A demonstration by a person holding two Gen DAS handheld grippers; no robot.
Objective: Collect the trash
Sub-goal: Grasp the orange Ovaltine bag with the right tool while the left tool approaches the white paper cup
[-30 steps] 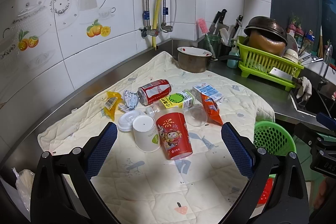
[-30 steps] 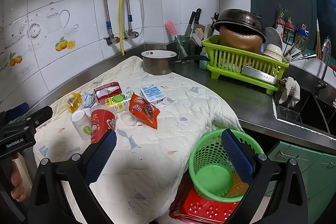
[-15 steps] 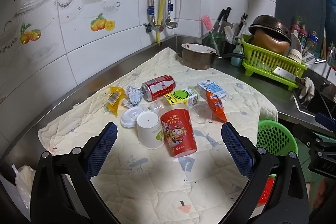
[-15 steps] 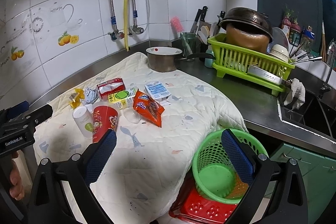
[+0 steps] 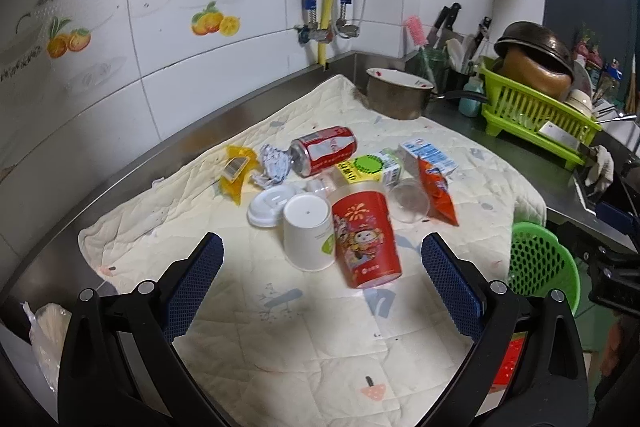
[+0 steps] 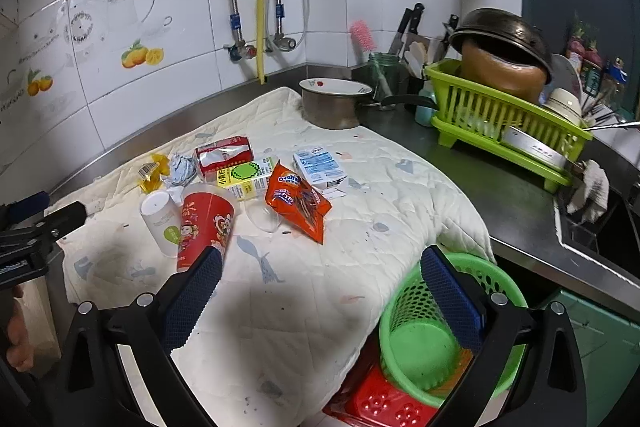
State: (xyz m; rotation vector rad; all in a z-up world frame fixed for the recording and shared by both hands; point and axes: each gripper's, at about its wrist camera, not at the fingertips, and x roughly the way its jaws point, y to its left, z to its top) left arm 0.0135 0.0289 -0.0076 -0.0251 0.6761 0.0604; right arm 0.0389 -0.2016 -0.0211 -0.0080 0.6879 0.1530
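On the quilted cream cloth (image 5: 304,331) covering the steel counter, your trash is lying in one loose cluster. Your left gripper (image 5: 320,275) is hovering over the near part of the cloth with its blue-padded fingers spread wide and nothing between them; just ahead of it the red paper cup (image 5: 366,239) is lying tipped, touching the upturned white paper cup (image 5: 308,237). Behind those, a white plastic lid (image 5: 270,205) is lying flat, and a red soda can (image 5: 324,150) is resting on its side beside a crumpled foil ball (image 5: 274,163) and a yellow wrapper (image 5: 236,173). To the right, a green-and-yellow drink carton (image 5: 370,167), a blue-and-white carton (image 5: 428,155), an orange Ovaltine packet (image 6: 298,199) and a clear plastic cup (image 5: 408,201) are lying close together.

Your right gripper (image 6: 320,289) is also standing wide open and empty, hanging over the cloth's near edge. Below that edge, a green plastic basket (image 6: 404,311) is sitting on a red crate (image 6: 376,405).
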